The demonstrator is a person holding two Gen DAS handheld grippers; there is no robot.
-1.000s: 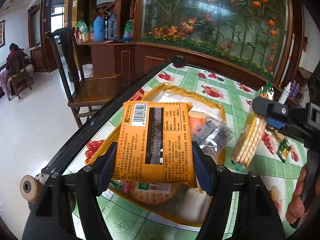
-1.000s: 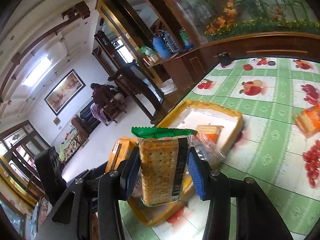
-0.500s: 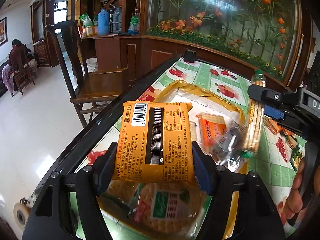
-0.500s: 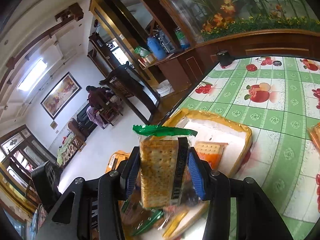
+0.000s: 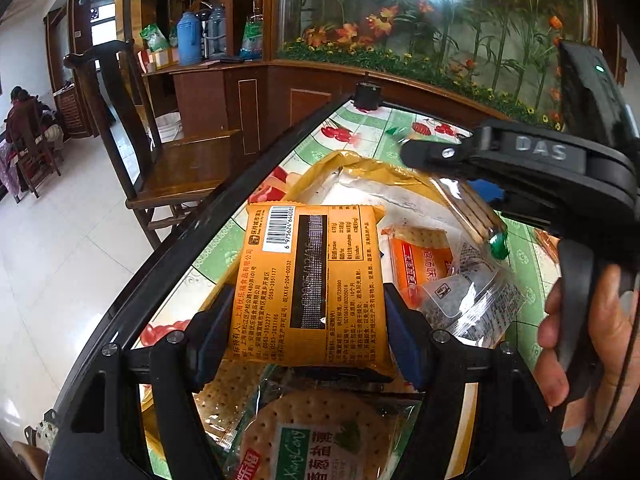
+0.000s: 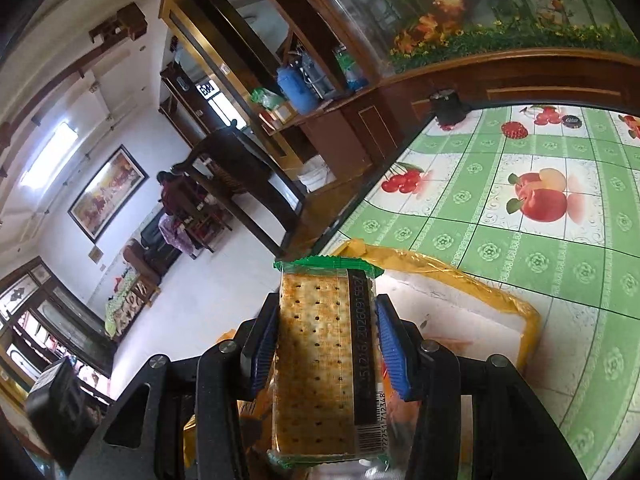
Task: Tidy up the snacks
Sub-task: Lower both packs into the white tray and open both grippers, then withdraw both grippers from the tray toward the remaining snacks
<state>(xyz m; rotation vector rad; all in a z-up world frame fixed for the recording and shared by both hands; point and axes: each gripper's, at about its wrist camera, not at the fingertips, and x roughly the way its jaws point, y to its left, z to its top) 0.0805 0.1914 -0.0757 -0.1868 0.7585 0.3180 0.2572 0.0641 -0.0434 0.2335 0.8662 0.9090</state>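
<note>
Gripping an orange pack point(image 5: 308, 284) in my left tool point(image 5: 308, 320), I hold crackers point(image 6: 324, 360) in my right tool point(image 6: 326, 344) over the tray point(image 6: 472, 280).

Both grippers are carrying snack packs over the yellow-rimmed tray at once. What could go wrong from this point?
1. The right gripper and left gripper converge on the same tray; they might collide.
2. The tray already holds loose packets such as the round cracker pack; the orange pack may land on them and slide off.
3. The tray lies near the table edge, so a spilled pack could fall to the floor.
</note>
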